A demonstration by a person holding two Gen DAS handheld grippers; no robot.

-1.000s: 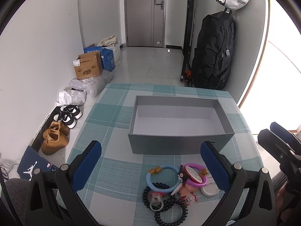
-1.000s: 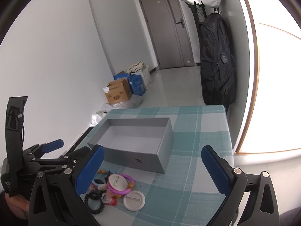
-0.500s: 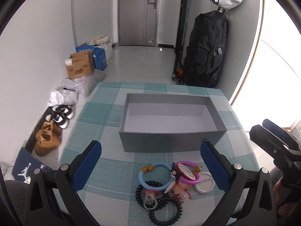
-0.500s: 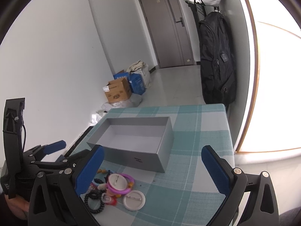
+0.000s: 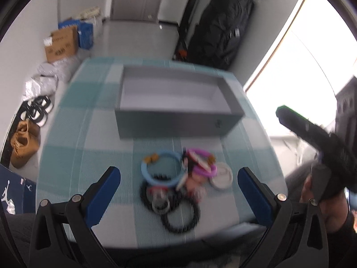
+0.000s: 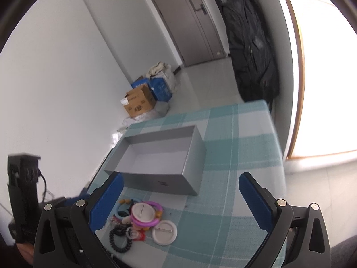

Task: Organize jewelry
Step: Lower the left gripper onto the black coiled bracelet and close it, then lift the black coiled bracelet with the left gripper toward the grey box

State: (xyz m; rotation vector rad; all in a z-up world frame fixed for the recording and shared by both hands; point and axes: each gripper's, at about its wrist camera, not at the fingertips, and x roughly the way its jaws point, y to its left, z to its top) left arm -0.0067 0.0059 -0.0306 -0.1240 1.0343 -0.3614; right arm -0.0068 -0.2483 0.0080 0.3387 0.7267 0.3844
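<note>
On the checked surface we see the jewelry pile just at 6 o'clock of the grey box, apart from it. The left view is blurred, so the tangled pieces are hard to separate; a white badge lies at the pile's 4 o'clock. Our left claw and right claw both hang spread wide, gripping nothing.

Left view motion-blurred; overexposed window at right; fisheye edges dark.
</note>
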